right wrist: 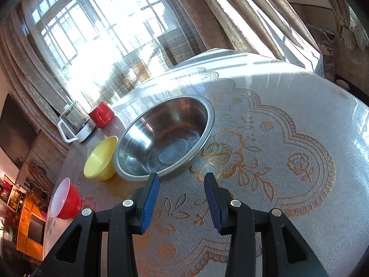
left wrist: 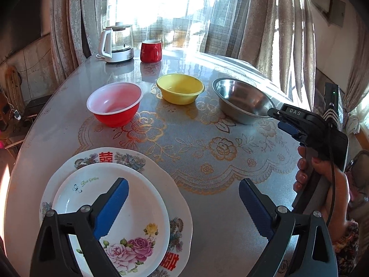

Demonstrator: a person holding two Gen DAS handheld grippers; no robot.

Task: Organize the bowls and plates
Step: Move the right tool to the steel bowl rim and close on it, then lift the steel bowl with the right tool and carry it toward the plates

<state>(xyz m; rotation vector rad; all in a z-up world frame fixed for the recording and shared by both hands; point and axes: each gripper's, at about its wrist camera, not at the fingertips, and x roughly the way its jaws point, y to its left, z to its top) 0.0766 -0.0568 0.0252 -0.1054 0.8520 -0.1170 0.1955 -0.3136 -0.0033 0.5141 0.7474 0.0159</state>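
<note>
- Nearest us in the left wrist view, the left tool (left wrist: 183, 205) stands wide open with nothing between its blue pads; one pad hangs over the plates, the other over bare cloth.
- Below it we see a small white plate with pink roses and "Rose Garden" lettering (left wrist: 129, 207), stacked on a larger white scalloped plate with red characters (left wrist: 108, 159), both at the near edge of the counter (left wrist: 230, 207).
- Farther back we find three bowls in a row, apart from each other: a red plastic bowl with a white inside (left wrist: 114, 103), a yellow plastic bowl (left wrist: 180, 88) and a shiny steel bowl (left wrist: 242, 100).
- Our right tool (right wrist: 181, 199) is partly open and grips nothing; only the lace-patterned cloth shows between its pads, and the steel bowl's rim lies just beyond the tips.
- From the left wrist view, the right tool (left wrist: 280, 121) sits just beside the steel bowl's near-right rim, held by a hand (left wrist: 322, 180) with painted nails.
- Behind the bowls, by the curtained window, we see a white-based glass kettle (left wrist: 116, 43) and a red mug (left wrist: 151, 51).
</note>
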